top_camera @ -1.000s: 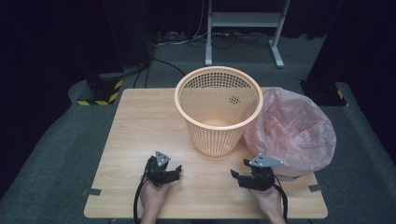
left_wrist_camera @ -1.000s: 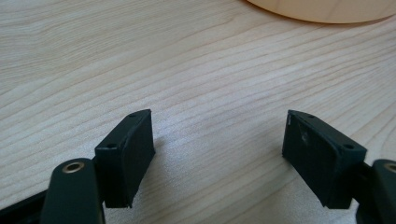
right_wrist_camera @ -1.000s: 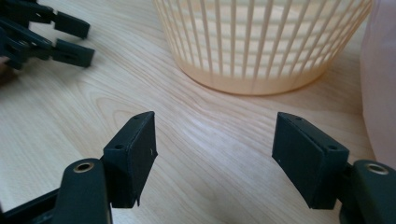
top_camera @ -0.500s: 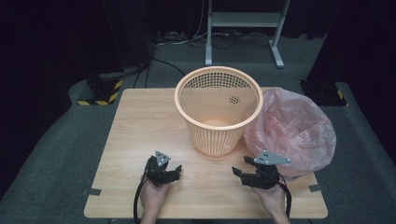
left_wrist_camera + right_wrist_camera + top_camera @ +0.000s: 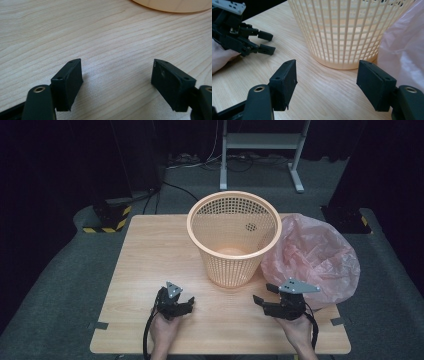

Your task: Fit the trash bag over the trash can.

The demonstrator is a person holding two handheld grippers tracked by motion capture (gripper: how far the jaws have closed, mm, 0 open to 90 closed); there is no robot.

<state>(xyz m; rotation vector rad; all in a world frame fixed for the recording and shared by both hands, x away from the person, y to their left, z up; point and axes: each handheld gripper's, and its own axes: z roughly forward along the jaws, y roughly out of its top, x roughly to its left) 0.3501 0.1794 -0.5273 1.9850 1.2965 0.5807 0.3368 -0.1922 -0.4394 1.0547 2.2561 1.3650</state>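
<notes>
Wooden table [image 5: 150,250] carries a basket [image 5: 233,237] and pink bag [image 5: 312,255]; both grippers (left [image 5: 186,304], right [image 5: 262,293]) gape empty.

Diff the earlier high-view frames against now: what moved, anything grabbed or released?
The right gripper lifted a little off the table and shifted slightly toward the pink bag. Its jaws stand open with nothing between them; nothing was grabbed or released. The left gripper stayed put, open and low over the table. The basket and the bag lie as before.
</notes>
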